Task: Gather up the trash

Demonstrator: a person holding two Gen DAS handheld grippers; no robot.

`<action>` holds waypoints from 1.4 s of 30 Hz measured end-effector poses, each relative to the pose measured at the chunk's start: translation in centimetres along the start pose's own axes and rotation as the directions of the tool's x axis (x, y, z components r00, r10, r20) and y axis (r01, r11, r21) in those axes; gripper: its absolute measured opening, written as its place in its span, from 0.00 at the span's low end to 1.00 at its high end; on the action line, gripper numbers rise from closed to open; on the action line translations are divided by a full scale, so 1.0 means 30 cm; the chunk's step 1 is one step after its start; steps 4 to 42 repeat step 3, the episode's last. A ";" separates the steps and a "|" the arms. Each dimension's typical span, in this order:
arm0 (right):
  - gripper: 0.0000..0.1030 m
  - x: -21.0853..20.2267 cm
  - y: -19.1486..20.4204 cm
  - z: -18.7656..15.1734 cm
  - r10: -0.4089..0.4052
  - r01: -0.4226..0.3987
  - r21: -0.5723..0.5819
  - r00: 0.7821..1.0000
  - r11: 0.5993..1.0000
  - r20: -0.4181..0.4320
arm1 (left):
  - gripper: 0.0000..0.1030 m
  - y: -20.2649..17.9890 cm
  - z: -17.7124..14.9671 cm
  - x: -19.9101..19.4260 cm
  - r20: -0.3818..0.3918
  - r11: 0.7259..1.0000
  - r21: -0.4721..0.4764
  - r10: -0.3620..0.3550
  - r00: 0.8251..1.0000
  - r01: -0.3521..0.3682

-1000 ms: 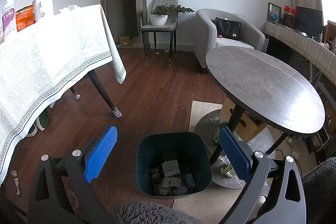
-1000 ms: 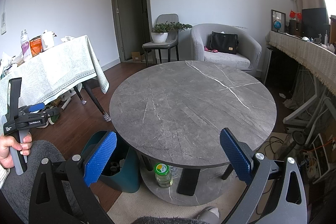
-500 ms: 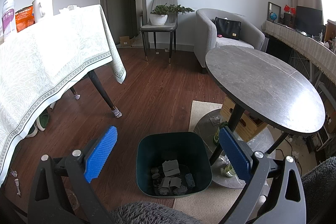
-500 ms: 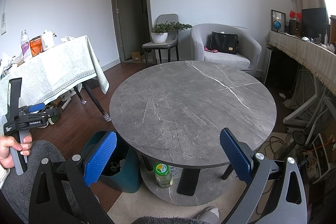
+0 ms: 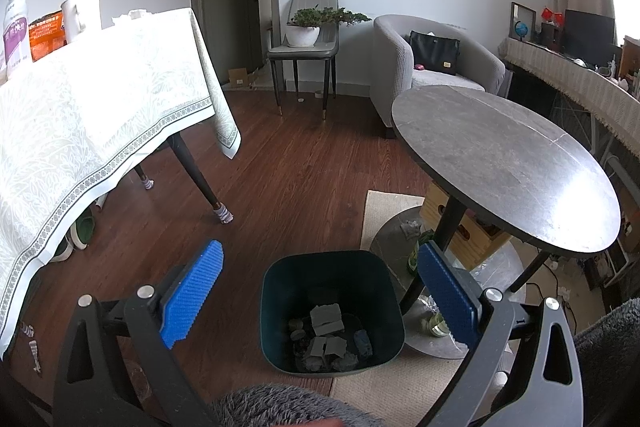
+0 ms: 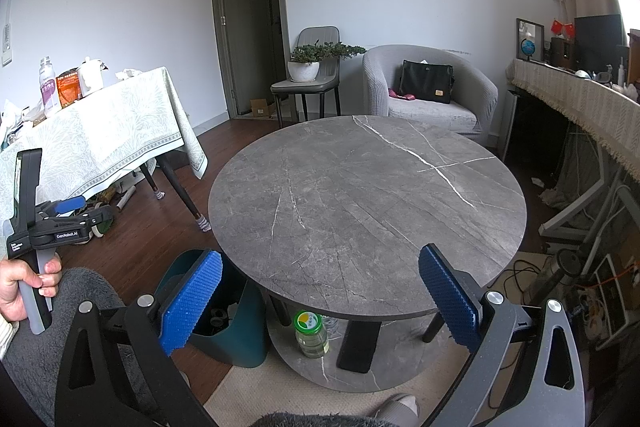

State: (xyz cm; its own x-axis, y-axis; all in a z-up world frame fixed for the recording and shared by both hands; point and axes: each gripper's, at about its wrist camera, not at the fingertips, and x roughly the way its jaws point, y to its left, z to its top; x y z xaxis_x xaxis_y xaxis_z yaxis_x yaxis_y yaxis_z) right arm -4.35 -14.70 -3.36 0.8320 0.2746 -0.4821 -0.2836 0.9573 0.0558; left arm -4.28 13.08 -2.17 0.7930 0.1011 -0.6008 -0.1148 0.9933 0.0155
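A dark green bin (image 5: 332, 311) stands on the floor beside the round grey table (image 5: 500, 163). Several grey crumpled scraps (image 5: 326, 337) lie in its bottom. My left gripper (image 5: 320, 293) is open and empty, held above and in front of the bin. My right gripper (image 6: 320, 297) is open and empty, held over the near edge of the round table (image 6: 368, 203), whose top is bare. The bin (image 6: 232, 331) shows at the table's lower left in the right wrist view, and the left gripper's body (image 6: 52, 227) at the far left in a hand.
A table with a white patterned cloth (image 5: 80, 115) stands at the left. A jar (image 6: 311, 333) and bottles sit on the round table's lower shelf. A chair with a plant (image 5: 308, 27) and a grey armchair (image 5: 436, 67) stand at the back. A long sideboard (image 6: 580, 107) runs along the right.
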 end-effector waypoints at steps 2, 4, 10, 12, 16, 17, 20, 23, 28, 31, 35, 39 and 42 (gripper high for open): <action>0.97 -0.002 -0.001 0.000 0.000 0.000 0.000 1.000 1.000 0.000 | 0.97 0.002 -0.002 0.002 0.000 1.000 0.002 -0.002 1.000 0.002; 0.97 0.000 0.000 0.000 0.000 0.000 0.001 1.000 1.000 0.000 | 0.97 0.003 -0.004 0.001 0.000 1.000 0.003 -0.002 1.000 0.002; 0.97 0.000 0.000 0.000 0.000 0.000 0.001 1.000 1.000 0.000 | 0.97 0.003 -0.004 0.001 0.000 1.000 0.003 -0.002 1.000 0.002; 0.97 0.000 0.000 0.000 0.000 0.000 0.001 1.000 1.000 0.000 | 0.97 0.003 -0.004 0.001 0.000 1.000 0.003 -0.002 1.000 0.002; 0.97 0.000 0.000 0.000 0.000 0.000 0.001 1.000 1.000 0.000 | 0.97 0.003 -0.004 0.001 0.000 1.000 0.003 -0.002 1.000 0.002; 0.97 0.000 0.000 0.000 0.000 0.000 0.001 1.000 1.000 0.000 | 0.97 0.003 -0.004 0.001 0.000 1.000 0.003 -0.002 1.000 0.002; 0.97 0.000 0.000 0.000 0.000 0.000 0.001 1.000 1.000 0.000 | 0.97 0.003 -0.004 0.001 0.000 1.000 0.003 -0.002 1.000 0.002; 0.97 0.000 0.000 0.000 0.000 0.000 0.001 1.000 1.000 0.000 | 0.97 0.003 -0.004 0.001 0.000 1.000 0.003 -0.002 1.000 0.002; 0.97 0.000 0.000 0.000 0.000 0.000 0.001 1.000 1.000 0.000 | 0.97 0.003 -0.004 0.001 0.000 1.000 0.003 -0.002 1.000 0.002; 0.97 0.000 0.000 0.000 0.000 0.000 0.001 1.000 1.000 0.000 | 0.97 0.003 -0.004 0.001 0.000 1.000 0.003 -0.002 1.000 0.002; 0.97 0.000 0.000 0.000 0.000 0.000 0.001 1.000 1.000 0.000 | 0.97 0.003 -0.004 0.001 0.000 1.000 0.003 -0.002 1.000 0.002; 0.97 0.000 0.000 0.000 0.000 0.000 0.001 1.000 1.000 0.000 | 0.97 0.003 -0.004 0.001 0.000 1.000 0.003 -0.002 1.000 0.002; 0.97 0.000 0.000 0.000 0.000 0.000 0.001 1.000 1.000 0.000 | 0.97 0.003 -0.004 0.001 0.000 1.000 0.003 -0.002 1.000 0.002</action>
